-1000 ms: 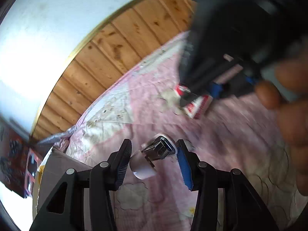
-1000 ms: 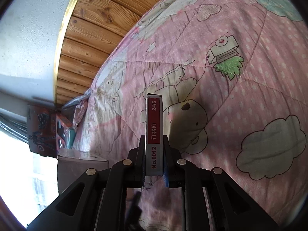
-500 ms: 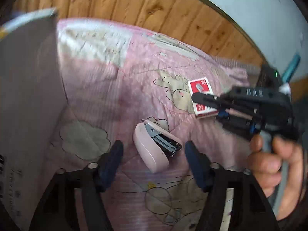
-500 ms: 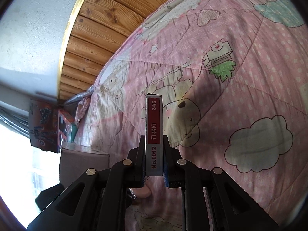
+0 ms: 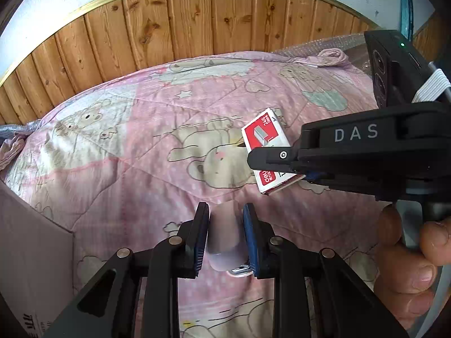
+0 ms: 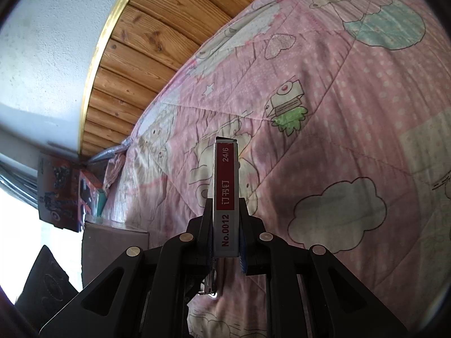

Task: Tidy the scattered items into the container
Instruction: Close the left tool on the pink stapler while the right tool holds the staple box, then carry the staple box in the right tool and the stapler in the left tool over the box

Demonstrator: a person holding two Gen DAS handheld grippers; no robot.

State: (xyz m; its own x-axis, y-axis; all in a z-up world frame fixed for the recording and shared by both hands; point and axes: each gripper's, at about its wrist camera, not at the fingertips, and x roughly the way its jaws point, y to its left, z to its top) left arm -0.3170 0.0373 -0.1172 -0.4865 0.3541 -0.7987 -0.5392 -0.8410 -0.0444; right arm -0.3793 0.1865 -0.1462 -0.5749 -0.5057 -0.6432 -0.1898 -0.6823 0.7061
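Right gripper (image 6: 225, 233) clamps staple box (image 6: 225, 197) — "No.0012", "24/6".

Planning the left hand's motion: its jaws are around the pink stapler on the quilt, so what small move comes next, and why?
Probably lift the left gripper straight up, then swing left toward the cardboard box. Its jaws look closed on the pink stapler, which lies low on the quilt.

- A pink quilted bedspread (image 5: 141, 169) printed with bears and clouds covered the bed.
- Knotty wooden wall panelling (image 5: 174, 25) stood behind it, below a white plastered wall (image 6: 48, 42).
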